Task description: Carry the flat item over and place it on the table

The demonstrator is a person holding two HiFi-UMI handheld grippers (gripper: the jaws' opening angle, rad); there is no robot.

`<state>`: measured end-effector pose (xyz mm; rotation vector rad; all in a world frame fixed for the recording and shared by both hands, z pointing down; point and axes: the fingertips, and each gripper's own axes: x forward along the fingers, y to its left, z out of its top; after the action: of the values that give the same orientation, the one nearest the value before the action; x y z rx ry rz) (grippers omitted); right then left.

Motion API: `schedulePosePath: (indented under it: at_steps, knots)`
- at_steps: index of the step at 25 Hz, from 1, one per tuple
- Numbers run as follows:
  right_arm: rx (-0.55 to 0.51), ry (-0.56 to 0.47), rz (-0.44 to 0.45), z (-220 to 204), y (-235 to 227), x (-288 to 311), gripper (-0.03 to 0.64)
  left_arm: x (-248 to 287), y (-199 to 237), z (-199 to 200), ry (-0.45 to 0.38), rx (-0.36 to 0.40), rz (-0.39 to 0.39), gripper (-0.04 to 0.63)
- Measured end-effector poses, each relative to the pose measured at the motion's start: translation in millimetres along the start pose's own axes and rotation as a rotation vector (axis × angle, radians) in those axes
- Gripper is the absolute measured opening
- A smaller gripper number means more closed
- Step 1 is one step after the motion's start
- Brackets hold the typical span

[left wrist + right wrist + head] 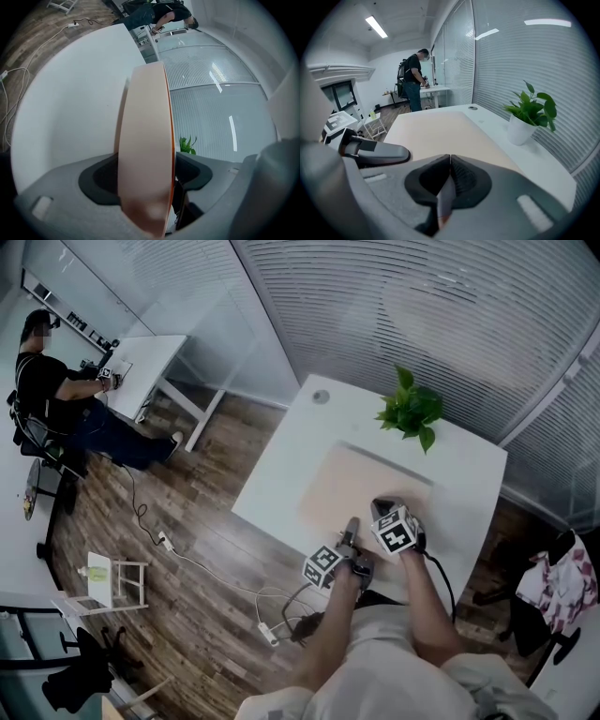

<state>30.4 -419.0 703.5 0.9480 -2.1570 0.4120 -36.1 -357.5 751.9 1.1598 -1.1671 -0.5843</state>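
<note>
nearest, the left gripper (146, 180) has its jaws spread wide, one on each side of the near edge of the flat board (361, 486). the board stands between the pads and they do not press on it. just beside it, the right gripper (449, 161) has its jaws closed, pads meeting at the tips, and it points down at the same near edge.

the board lies flat on the white counter (281, 474), with its near edge close to the counter's near edge. a narrow strip of bare counter runs along the board's left side. wider bare stretches lie beyond its far edge and to its right.

a potted plant (411, 415) stands past the board's far right corner, near it but apart. a small round opening (322, 397) sits at the counter's far left corner.

a glass wall (422, 315) with blinds runs close behind the counter's far side and leaves little room there. to the left the wood floor (169, 521) lies open, crossed by cables (187, 563). farther off, a person (56, 395) is at a second counter (150, 357) by the same wall.
</note>
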Motion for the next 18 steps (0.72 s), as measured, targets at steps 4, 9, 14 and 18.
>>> schedulePosePath:
  at_steps: [4,9,14,18]
  knots:
    - [-0.011,-0.001,-0.004,-1.0,0.4,-0.3,0.003,-1.5,0.4,-1.5,-0.003,0.000,0.012,0.327]
    - [-0.024,-0.001,-0.009,-3.8,2.2,-0.1,0.003,-4.0,3.5,-2.9,0.000,-0.004,0.033,0.328]
    - [-0.035,-0.006,-0.015,-3.4,3.2,0.0,0.005,-6.7,4.9,-3.3,0.001,-0.005,0.059,0.328]
    - [-0.043,-0.009,-0.023,-3.5,2.7,0.4,0.004,-8.1,4.2,-3.2,0.004,-0.005,0.071,0.330]
